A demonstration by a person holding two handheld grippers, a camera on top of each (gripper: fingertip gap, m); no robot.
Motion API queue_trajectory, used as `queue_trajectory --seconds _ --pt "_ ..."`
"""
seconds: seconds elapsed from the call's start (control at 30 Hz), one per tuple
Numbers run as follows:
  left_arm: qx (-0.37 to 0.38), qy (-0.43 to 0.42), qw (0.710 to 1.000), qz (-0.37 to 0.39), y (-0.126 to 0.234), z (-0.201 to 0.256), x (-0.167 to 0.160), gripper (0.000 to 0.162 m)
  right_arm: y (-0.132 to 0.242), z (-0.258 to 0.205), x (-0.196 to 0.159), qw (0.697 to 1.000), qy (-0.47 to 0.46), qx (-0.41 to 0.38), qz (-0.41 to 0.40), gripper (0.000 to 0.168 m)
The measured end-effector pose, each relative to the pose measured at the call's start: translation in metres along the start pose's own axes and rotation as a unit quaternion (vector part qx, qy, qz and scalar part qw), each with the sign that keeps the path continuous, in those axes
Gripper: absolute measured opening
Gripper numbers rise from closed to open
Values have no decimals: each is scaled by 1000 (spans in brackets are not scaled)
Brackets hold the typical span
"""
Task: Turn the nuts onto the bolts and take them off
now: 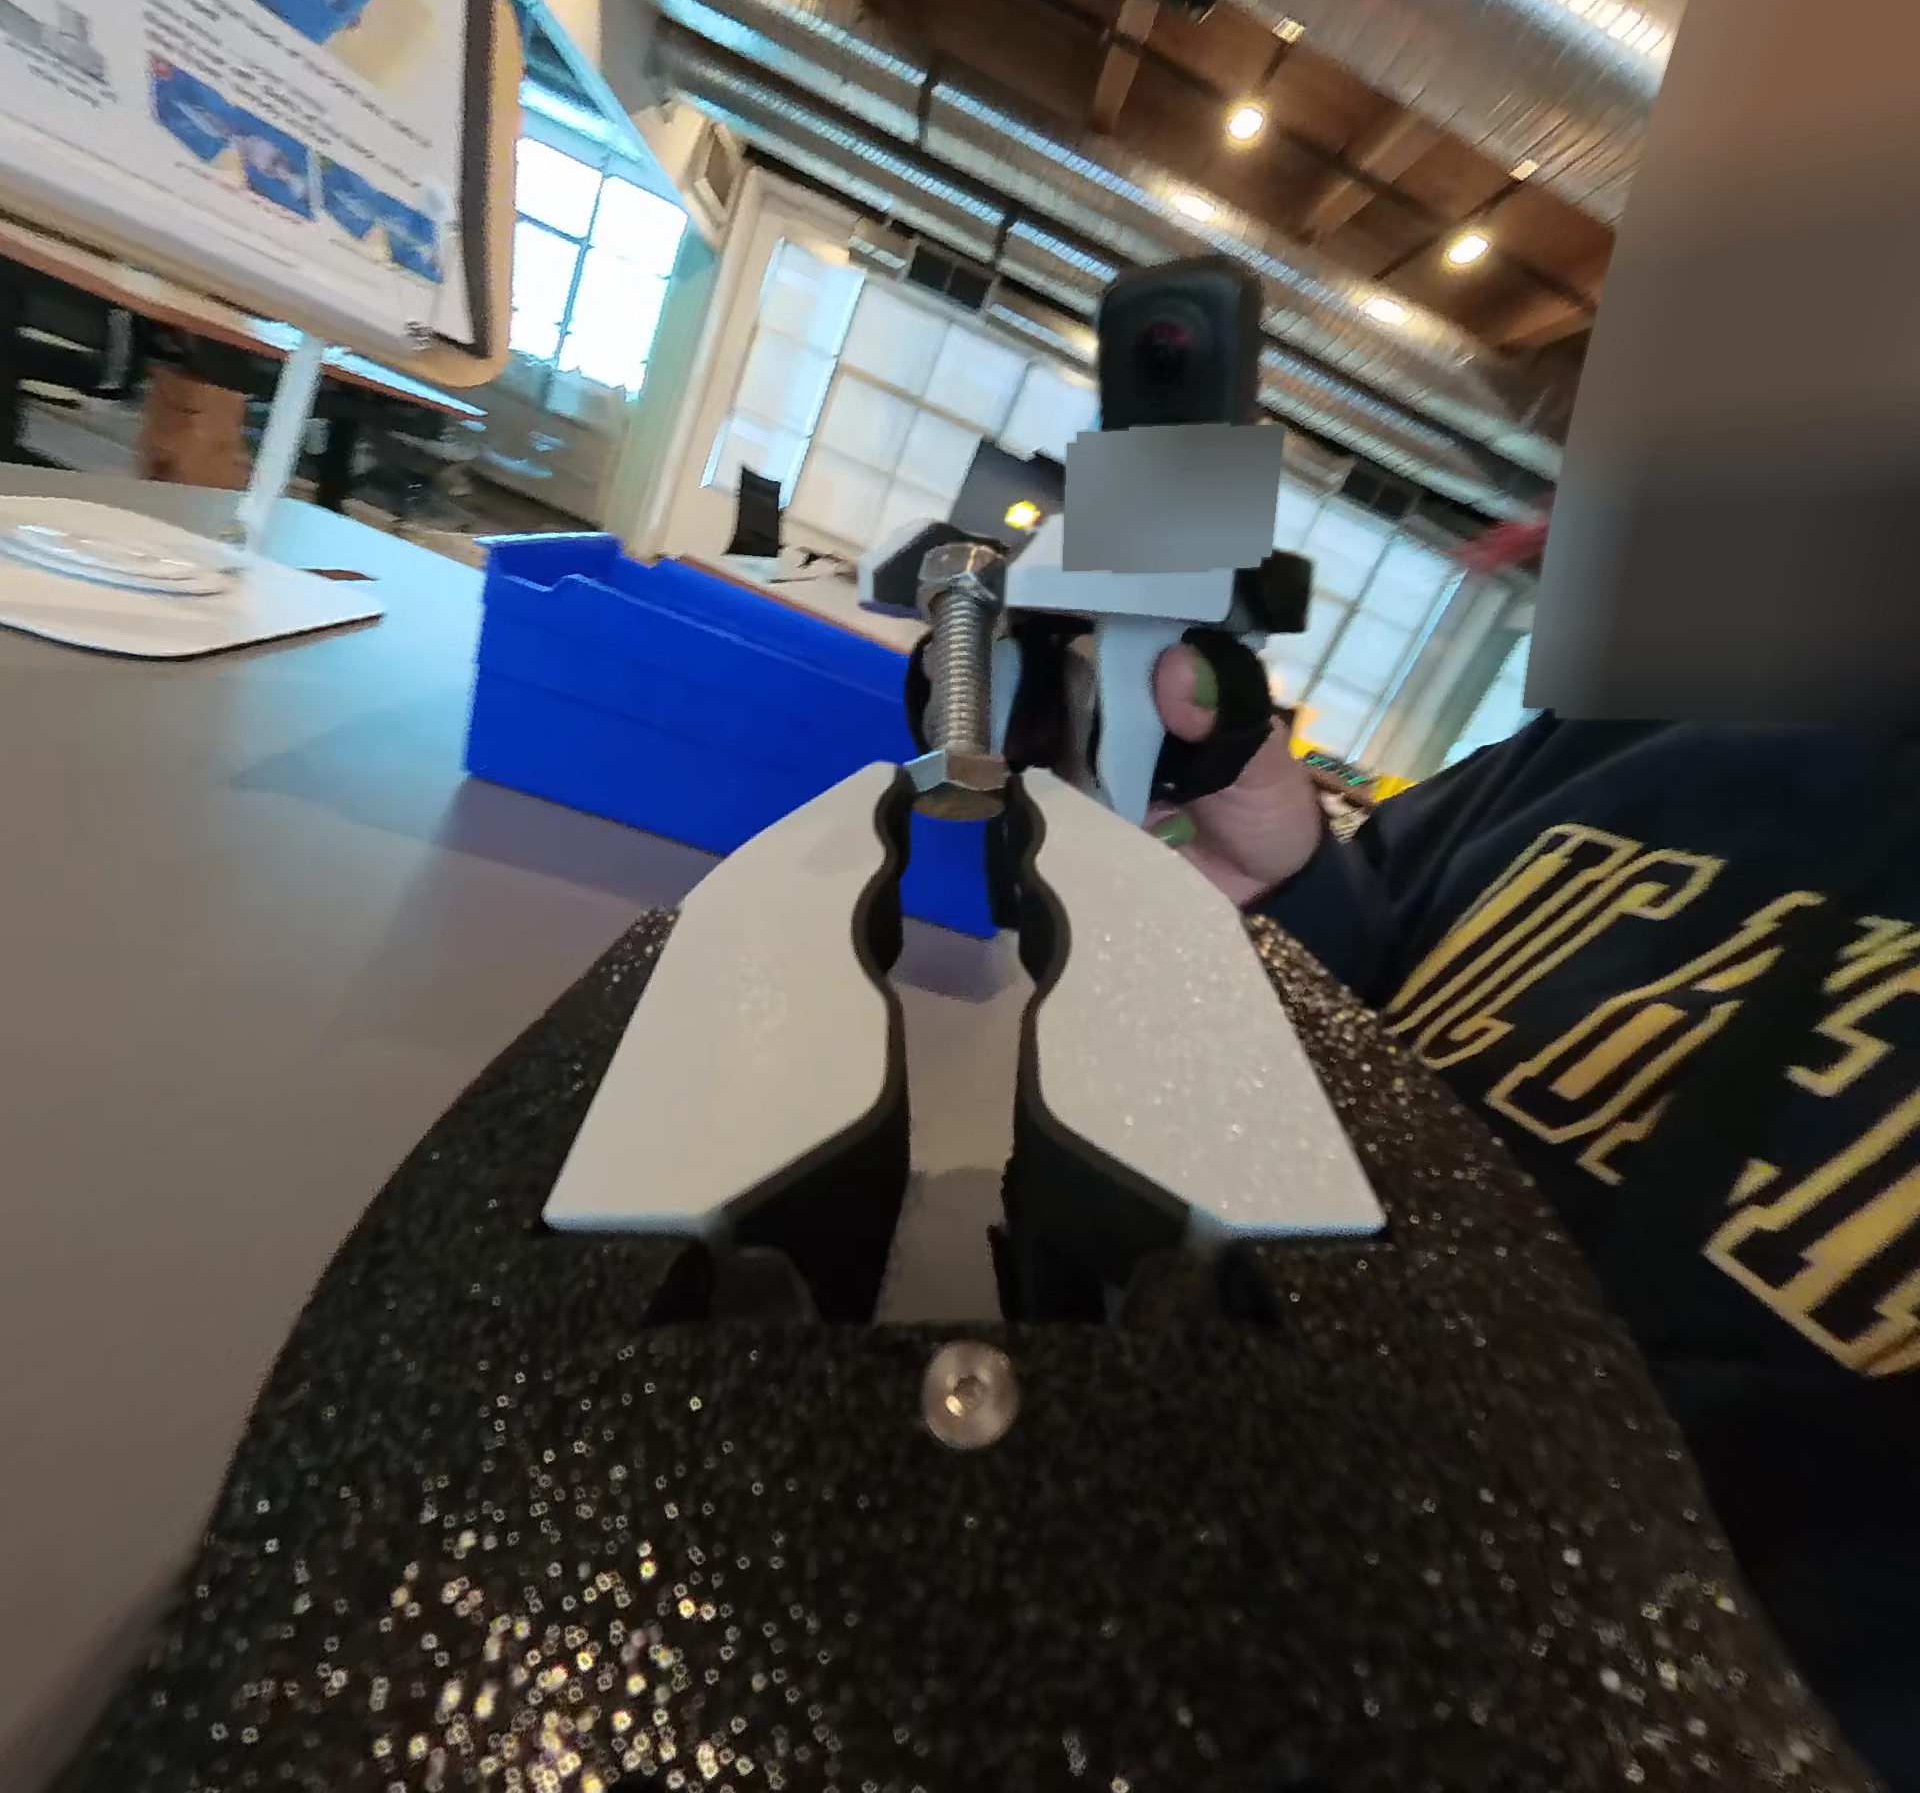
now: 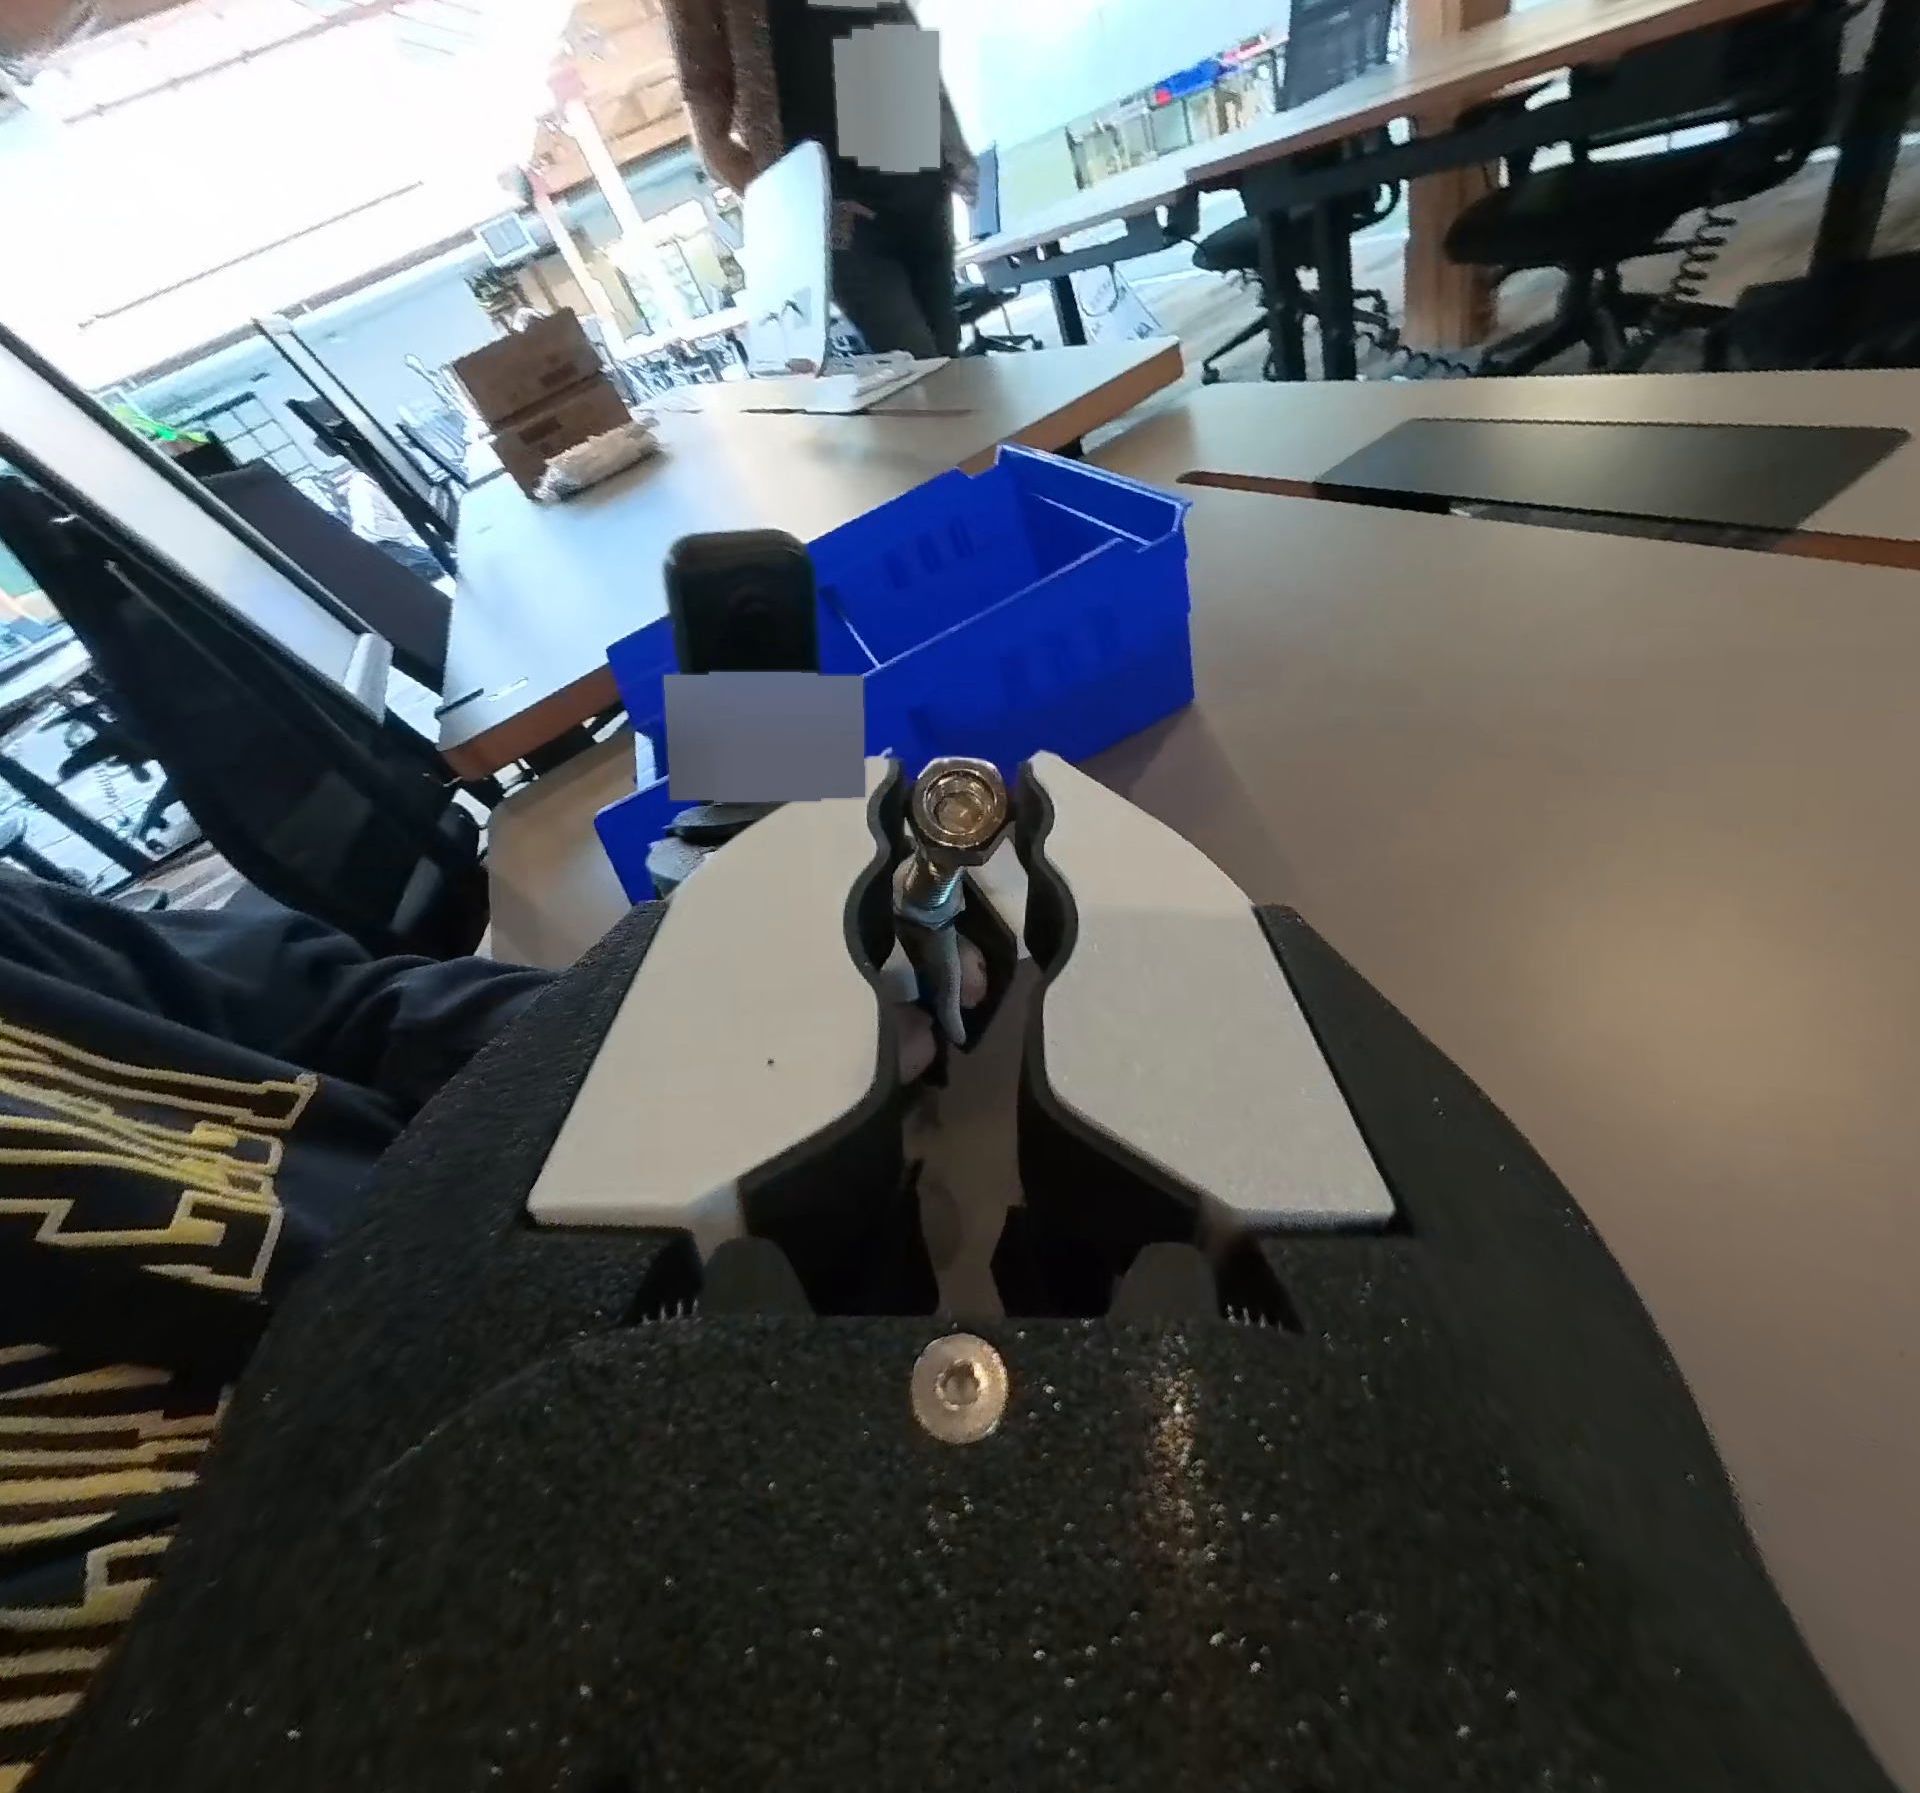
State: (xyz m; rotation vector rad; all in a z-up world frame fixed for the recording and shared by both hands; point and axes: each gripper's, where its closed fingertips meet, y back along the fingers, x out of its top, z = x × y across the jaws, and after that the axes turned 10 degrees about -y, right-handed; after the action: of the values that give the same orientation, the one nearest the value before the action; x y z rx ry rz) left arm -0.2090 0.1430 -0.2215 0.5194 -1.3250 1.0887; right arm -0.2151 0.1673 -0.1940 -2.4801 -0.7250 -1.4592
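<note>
Metal is being pinched at both ends here. In the left wrist view, the hex head of the bolt [image 1: 960, 785] is being squeezed between the tips of the left gripper [image 1: 958, 793], whose jaws are closed in on it. The threaded shaft is pointing up and away from those tips — it is leaning a little. At its far end a nut [image 1: 956, 571] is being held by the right gripper [image 1: 951, 580], which is being carried by a hand [image 1: 1236, 787] in a dark sleeve.

In the right wrist view, the nut [image 2: 956, 808] is being gripped between the tips of the right gripper [image 2: 956, 813], with the jaws pressed against its sides. The bolt [image 2: 930, 922] is running down from the nut, between the two grey fingers, toward the left gripper below, which is mostly hidden.

Both tools are being held up above the grey surface [image 2: 1507, 912] — the bolt is not touching it. A blue bin [image 1: 675, 683] is sitting on the surface just behind the bolt; in the right wrist view the blue bin [image 2: 1039, 621] is seen open at the top. A white stand with a printed sheet [image 1: 239, 81] is standing at the far left. A person [image 2: 831, 133] is standing by another desk, well apart.
</note>
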Motion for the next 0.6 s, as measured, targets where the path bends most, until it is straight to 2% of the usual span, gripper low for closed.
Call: queue_trajectory --seconds 0.33,0.47,0.6 --pt "-40 33 998 41 5 4 9 17 1 -7 3 999 19 26 14 28" --pt "-56 46 996 50 5 5 10 17 4 -12 7 997 51 46 36 34" --pt "-69 59 995 48 5 4 9 17 8 -16 9 994 86 56 45 33"
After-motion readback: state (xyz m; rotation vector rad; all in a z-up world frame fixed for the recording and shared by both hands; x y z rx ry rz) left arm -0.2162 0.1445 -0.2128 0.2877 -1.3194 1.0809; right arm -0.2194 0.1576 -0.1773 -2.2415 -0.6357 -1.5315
